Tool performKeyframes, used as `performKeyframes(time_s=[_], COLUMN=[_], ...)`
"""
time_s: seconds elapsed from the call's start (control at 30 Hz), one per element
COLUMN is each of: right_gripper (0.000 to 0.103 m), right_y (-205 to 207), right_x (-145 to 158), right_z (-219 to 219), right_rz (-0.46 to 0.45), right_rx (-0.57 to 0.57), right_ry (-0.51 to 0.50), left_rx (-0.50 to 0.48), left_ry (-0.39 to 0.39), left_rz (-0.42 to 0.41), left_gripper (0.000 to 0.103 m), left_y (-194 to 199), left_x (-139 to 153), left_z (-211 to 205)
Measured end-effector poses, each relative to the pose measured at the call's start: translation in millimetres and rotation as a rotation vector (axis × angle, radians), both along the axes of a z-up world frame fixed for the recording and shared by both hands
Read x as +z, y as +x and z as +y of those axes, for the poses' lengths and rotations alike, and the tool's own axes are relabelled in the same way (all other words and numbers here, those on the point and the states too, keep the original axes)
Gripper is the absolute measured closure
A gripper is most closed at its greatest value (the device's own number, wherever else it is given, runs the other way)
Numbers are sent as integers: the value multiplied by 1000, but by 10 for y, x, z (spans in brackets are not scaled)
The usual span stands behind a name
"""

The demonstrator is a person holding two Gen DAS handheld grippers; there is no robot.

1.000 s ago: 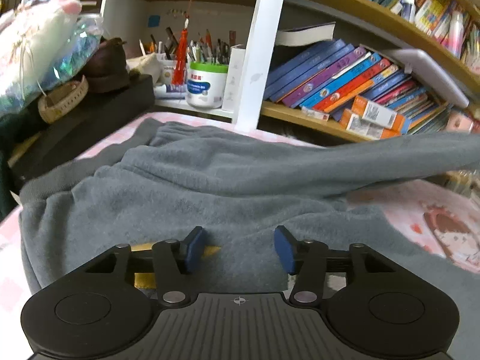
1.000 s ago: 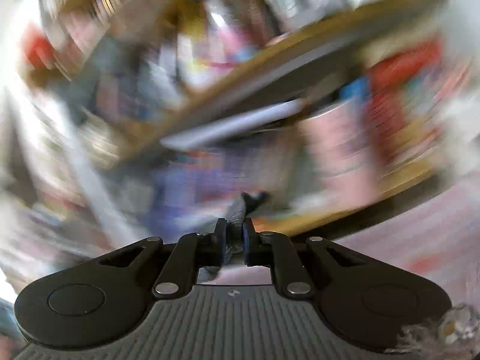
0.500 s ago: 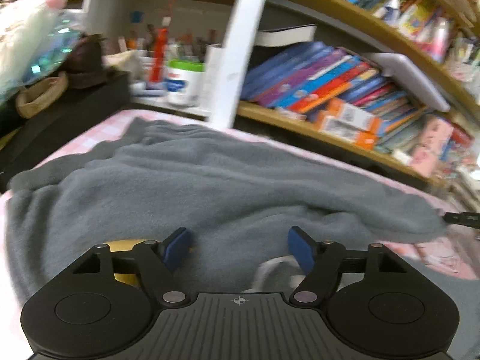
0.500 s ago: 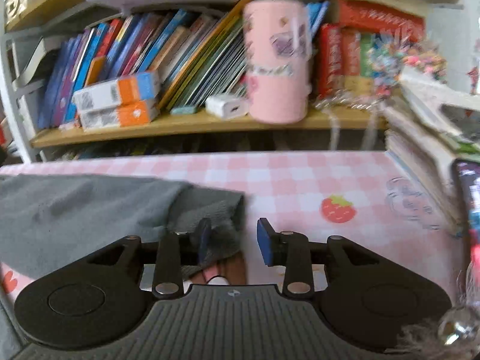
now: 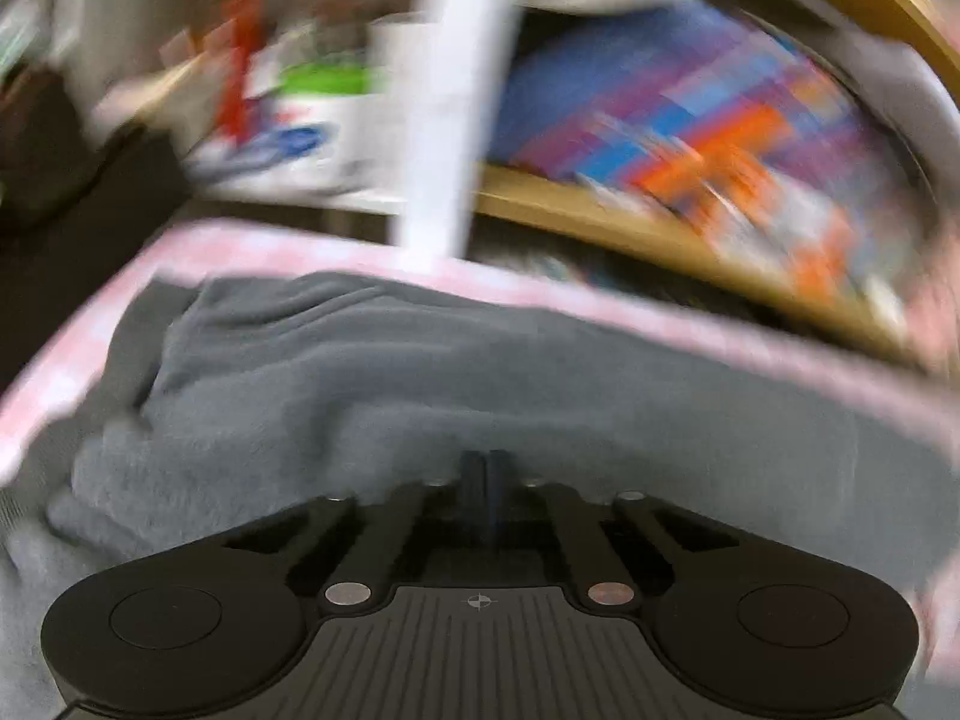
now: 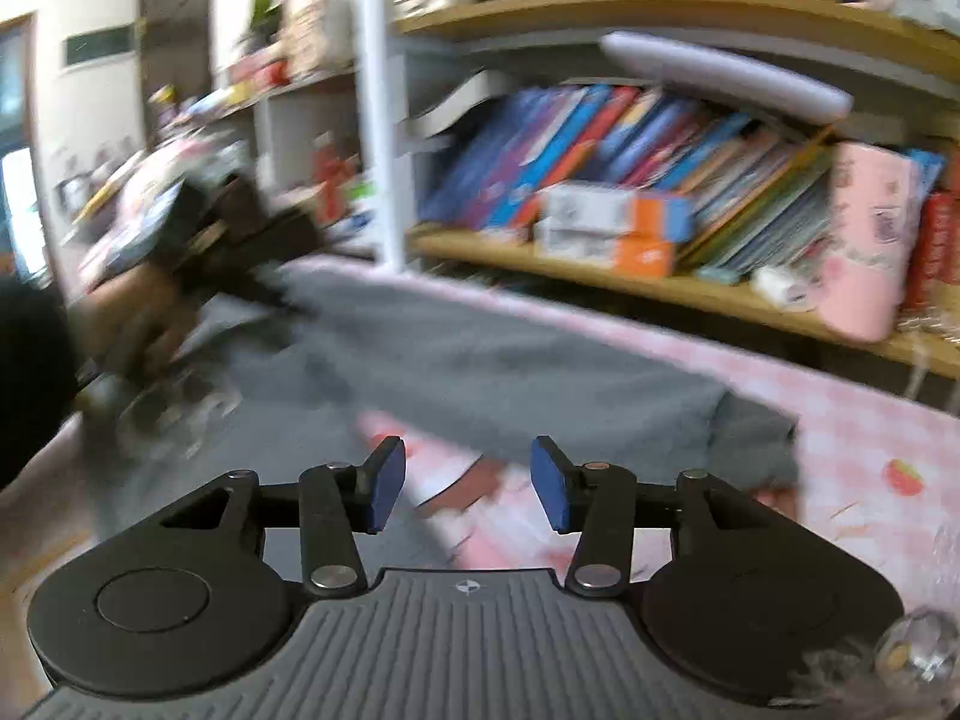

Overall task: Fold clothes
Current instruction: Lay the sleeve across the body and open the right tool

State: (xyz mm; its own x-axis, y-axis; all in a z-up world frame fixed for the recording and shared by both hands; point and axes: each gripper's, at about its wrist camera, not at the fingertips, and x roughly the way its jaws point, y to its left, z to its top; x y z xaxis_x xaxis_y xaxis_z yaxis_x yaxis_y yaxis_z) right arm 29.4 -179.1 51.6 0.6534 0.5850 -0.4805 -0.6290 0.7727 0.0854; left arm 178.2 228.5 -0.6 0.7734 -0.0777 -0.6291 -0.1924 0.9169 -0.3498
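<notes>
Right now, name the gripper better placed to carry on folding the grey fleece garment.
Left, probably. The left gripper has its fingers closed, seemingly on the grey fleece garment, though blur hides the pinch. The right gripper is open, holding nothing, above the pink checked cloth.

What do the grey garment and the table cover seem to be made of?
Grey garment: probably fleece or brushed knit, matte with a fuzzy nap and soft rounded folds. Table cover: pink-and-white check with printed strawberries, smooth and flat; cloth or wipeable vinyl, blur leaves it open.
</notes>
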Motion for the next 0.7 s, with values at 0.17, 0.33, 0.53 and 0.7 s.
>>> performKeyframes(time_s=[0.17, 0.33, 0.53, 0.7], right_gripper=[60, 61, 58, 59], right_y=[-191, -180, -54, -69], right_x=[-133, -296, -324, -279], right_z=[73, 64, -78, -175], right_rz=[25, 39, -53, -116], right_rx=[22, -43, -213, -309], right_ry=[-72, -197, -325, -315], left_rx=[166, 147, 187, 294], left_ry=[-150, -131, 68, 210], left_rz=[-8, -92, -59, -35], left_gripper=[98, 70, 63, 46], left_y=[37, -526, -1430, -2032], left_x=[-69, 178, 327, 360], left_z=[322, 374, 492, 613])
